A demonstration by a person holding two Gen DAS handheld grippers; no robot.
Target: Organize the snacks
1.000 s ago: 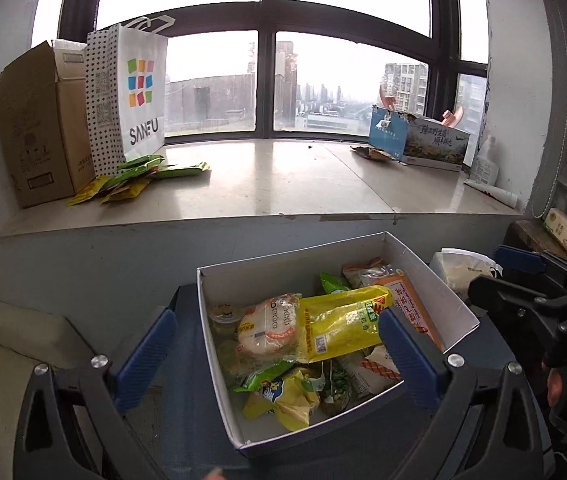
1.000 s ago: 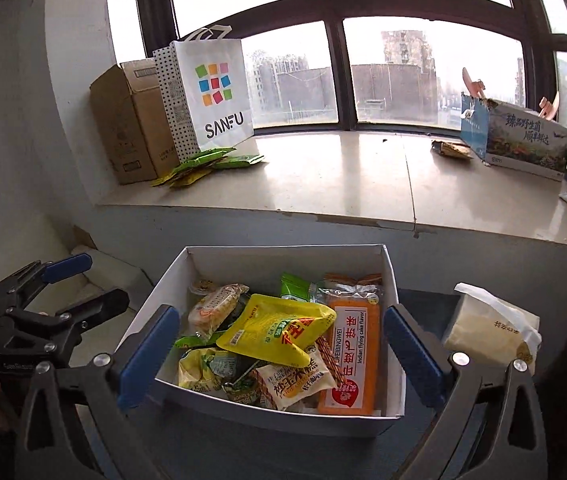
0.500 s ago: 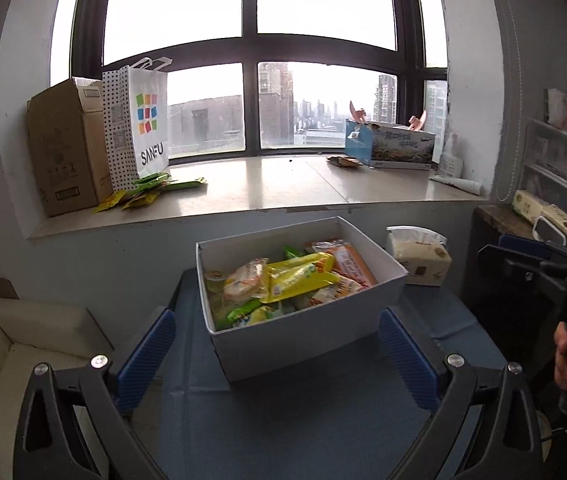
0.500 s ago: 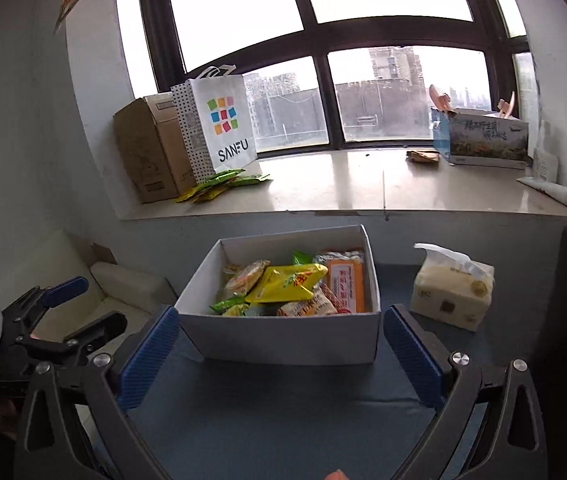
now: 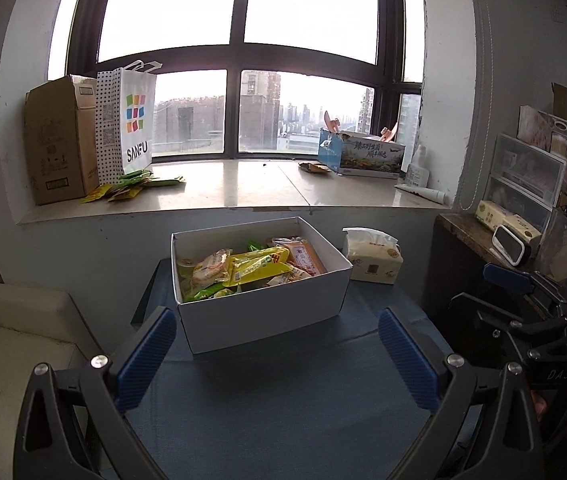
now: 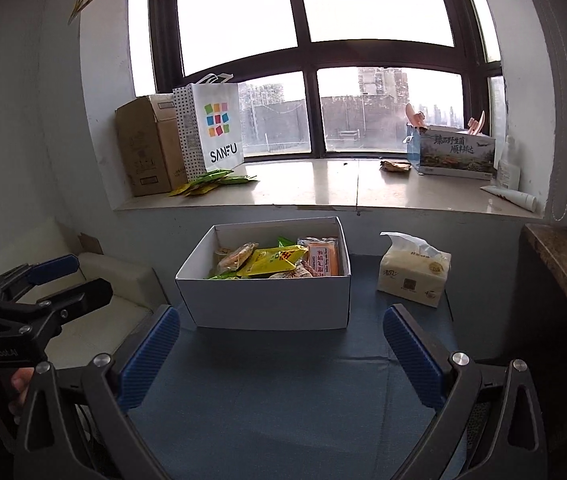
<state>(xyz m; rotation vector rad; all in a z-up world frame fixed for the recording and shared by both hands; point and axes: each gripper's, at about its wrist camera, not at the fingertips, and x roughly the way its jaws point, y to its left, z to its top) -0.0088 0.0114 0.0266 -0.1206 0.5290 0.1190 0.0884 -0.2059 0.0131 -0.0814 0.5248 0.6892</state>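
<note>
A white cardboard box stands on a blue-covered table and holds several snack packets, among them a yellow bag and an orange pack. My left gripper is open and empty, held back from the box's near wall. Equally far back, my right gripper is open with nothing between its blue pads. Each gripper shows in the other's view: the right one at the right edge, the left one at the left edge.
A tissue pack sits right of the box. The windowsill carries a brown carton, a SANFU bag, green sachets and a blue printed box. A cream seat lies left, a shelf with drawers right.
Both grippers have pulled back and up from right over the box; the box now looks smaller and the blue table shows in front of it. Both stayed open.
</note>
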